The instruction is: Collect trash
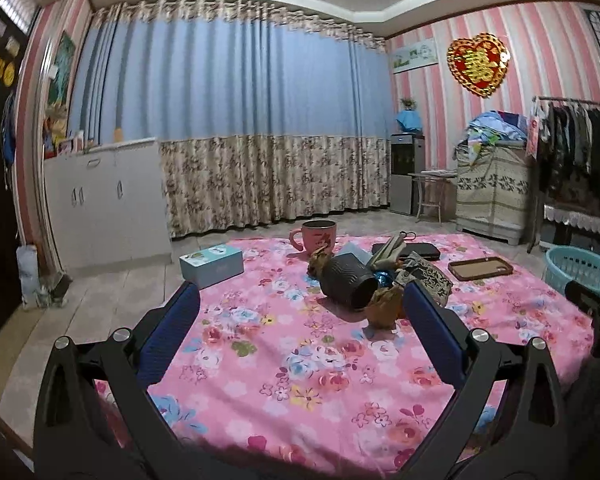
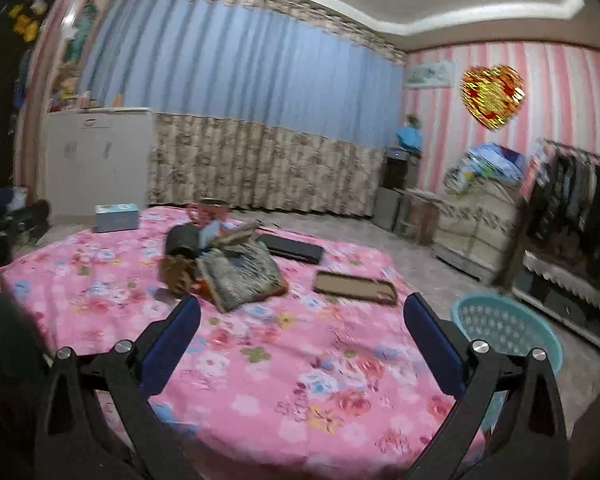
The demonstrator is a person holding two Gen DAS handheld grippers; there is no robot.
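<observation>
Pink striped walls and a blue curtain back a table [image 1: 300,380] under a pink floral cloth, and we hold both tongs spread wide over its near edge, pinching nothing. From our left gripper [image 1: 300,300], a crumpled brown wad [image 1: 384,308] lies just ahead and slightly right, close to the right blue pad, touching the mouth of a dark cup [image 1: 346,282] tipped on its side; the cup's long axis runs away and left. A second brown wad [image 1: 320,258] sits behind the cup. From our right gripper [image 2: 302,312], the nearer wad [image 2: 176,274] lies farther off, ahead and left, so we judge the left hand nearer. The basket [image 2: 508,330], teal, stands on the floor off the table's right edge; it looks empty. The pink mug [image 1: 318,236] stands upright beyond; we cannot see its contents.
</observation>
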